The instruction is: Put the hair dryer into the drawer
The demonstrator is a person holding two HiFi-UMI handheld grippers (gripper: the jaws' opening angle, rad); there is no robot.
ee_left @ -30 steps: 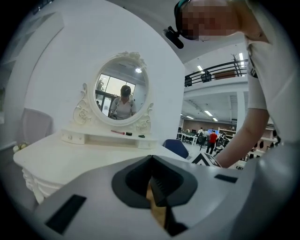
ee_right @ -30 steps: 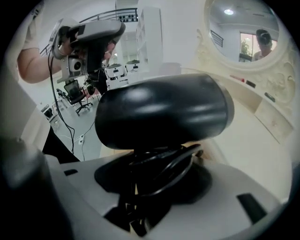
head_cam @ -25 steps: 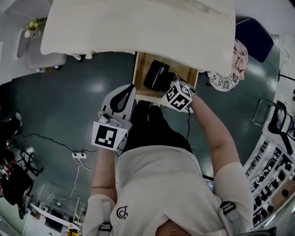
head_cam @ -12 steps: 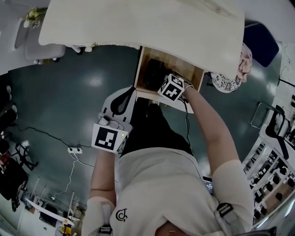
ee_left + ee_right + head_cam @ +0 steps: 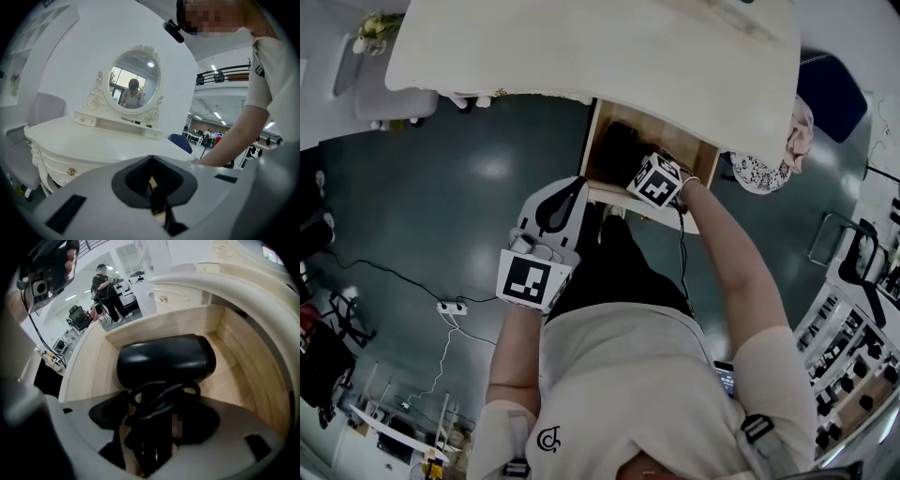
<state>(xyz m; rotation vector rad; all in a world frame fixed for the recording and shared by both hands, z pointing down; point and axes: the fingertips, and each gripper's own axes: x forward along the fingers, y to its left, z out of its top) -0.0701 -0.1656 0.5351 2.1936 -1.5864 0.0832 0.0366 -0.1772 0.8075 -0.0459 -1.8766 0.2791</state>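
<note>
Jaws just opening around its coiled black cord [image 5: 157, 401], the nearer right tongs [image 5: 150, 439] are pointing down at the black plastic hair dryer [image 5: 164, 359] lying crosswise in the pale wooden drawer [image 5: 236, 341], while the left tongs [image 5: 152, 187] are hanging closed.

White dressing table [image 5: 581, 47], teal floor [image 5: 441, 206]

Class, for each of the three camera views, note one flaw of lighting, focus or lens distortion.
Head view: strong fisheye curving, with a pale glare spot on the floor. Left gripper view: black vignette in the corners, the ceiling lights blown out, the mirror sharp. Right gripper view: soft sheen along the hair dryer, while its cord, close to the lens, is blurred.
</note>
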